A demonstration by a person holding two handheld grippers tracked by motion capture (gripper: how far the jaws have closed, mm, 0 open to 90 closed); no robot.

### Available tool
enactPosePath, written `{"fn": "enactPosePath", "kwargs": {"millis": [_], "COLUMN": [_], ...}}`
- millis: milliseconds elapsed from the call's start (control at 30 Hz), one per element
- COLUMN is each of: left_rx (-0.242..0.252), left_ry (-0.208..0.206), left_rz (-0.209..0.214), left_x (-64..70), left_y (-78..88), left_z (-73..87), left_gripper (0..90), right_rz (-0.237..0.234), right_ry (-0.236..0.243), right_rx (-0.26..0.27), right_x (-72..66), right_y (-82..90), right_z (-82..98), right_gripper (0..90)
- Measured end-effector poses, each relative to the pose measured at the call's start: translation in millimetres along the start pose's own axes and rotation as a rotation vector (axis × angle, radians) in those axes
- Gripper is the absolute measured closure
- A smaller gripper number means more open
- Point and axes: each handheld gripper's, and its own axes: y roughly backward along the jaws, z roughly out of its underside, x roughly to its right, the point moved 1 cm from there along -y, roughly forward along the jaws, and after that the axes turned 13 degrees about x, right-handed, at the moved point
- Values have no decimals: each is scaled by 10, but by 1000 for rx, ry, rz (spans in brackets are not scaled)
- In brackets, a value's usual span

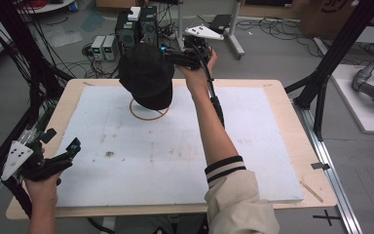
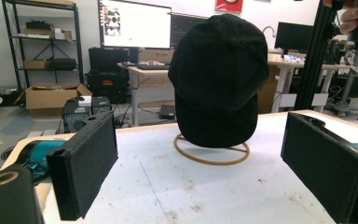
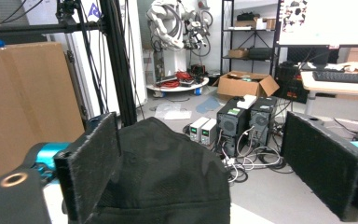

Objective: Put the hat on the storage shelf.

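A black cap (image 1: pixel 146 75) sits on a stand with a thin wooden ring base (image 1: pixel 148 116) at the far middle of the white board (image 1: pixel 175 156). From the right, my right gripper (image 1: pixel 171 58) reaches to the cap's top, a hand holding it. In the right gripper view its jaws (image 3: pixel 203 126) stand wide apart and the cap's crown (image 3: pixel 168 177) lies low between them, close beside the left jaw; I see no squeeze. My left gripper (image 1: pixel 61 140) rests at the near left edge, open. In its own view (image 2: pixel 200 128) the cap (image 2: pixel 219 74) stands farther off, above the ring (image 2: pixel 212 151).
The white board lies on a wooden table (image 1: pixel 292 122). Black frame posts (image 1: pixel 336 53) stand at the right and left. Behind the table on the floor are computer boxes (image 1: pixel 136 24) and cables. A sleeved forearm (image 1: pixel 224 165) crosses the board's right half.
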Motion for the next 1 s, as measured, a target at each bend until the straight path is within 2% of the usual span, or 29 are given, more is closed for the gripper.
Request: {"fn": "enactPosePath", "kwargs": {"millis": [67, 133, 233, 333, 467, 700, 1000], "left_rx": [-2, -4, -5, -6, -10, -17, -21], "left_ry": [-3, -3, -7, -7, -8, -13, -17], "left_rz": [2, 4, 8, 9, 11, 18, 27], "left_x": [6, 13, 22, 28, 38, 60, 84], "left_y": [-5, -10, -13, -16, -25, -40, -63], "left_z": [2, 4, 3, 4, 13, 17, 26], "left_gripper": [110, 110, 110, 110, 110, 110, 109], "right_rz": [-14, -23, -32, -36, -34, -21, 0], "right_ry": [-7, 1, 14, 8, 25, 29, 34], "right_rx": [2, 0, 6, 16, 19, 7, 20], "right_x": [13, 14, 35, 76, 146, 295, 492], "right_y": [43, 79, 149, 226, 347, 572, 885], "right_z": [-33, -66, -120, -172, -229, -273, -352], "right_gripper": [87, 31, 31, 31, 31, 31, 31]}}
